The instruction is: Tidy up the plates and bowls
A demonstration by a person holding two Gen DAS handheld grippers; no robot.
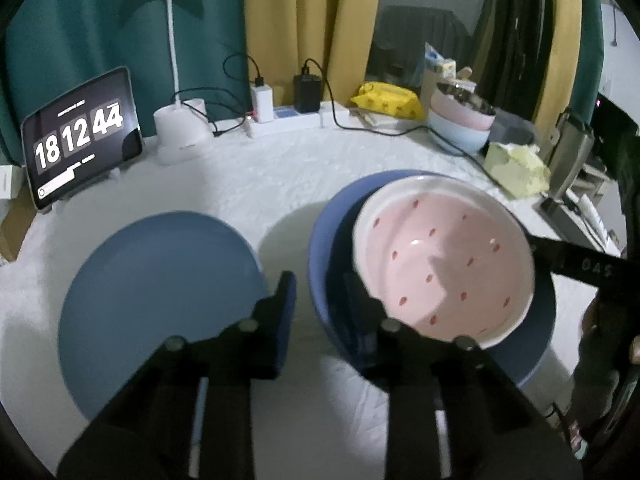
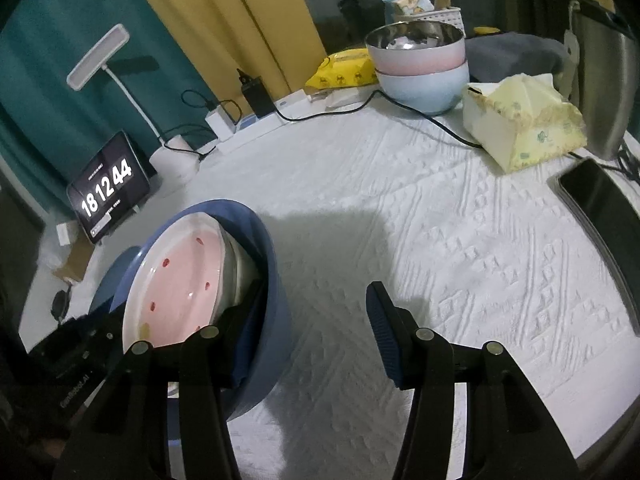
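A pink bowl (image 1: 444,256) with red spots and a white rim lies tilted inside a larger blue bowl (image 1: 348,196) on the white cloth. A flat blue plate (image 1: 160,280) rests to its left. My left gripper (image 1: 320,312) is shut on the blue bowl's near rim, one finger inside and one outside. In the right wrist view the blue bowl (image 2: 276,320) leans with the pink bowl (image 2: 180,292) in it. My right gripper (image 2: 316,320) is open: its left finger reaches inside the blue bowl beside the pink one, and its right finger stands clear over the cloth.
A tablet clock (image 1: 80,136), a white desk lamp (image 1: 182,128) and a power strip (image 1: 288,120) with cables line the back edge. Stacked pink and pale blue bowls (image 2: 420,68), a tissue box (image 2: 520,128) and a phone (image 2: 600,200) sit at the right.
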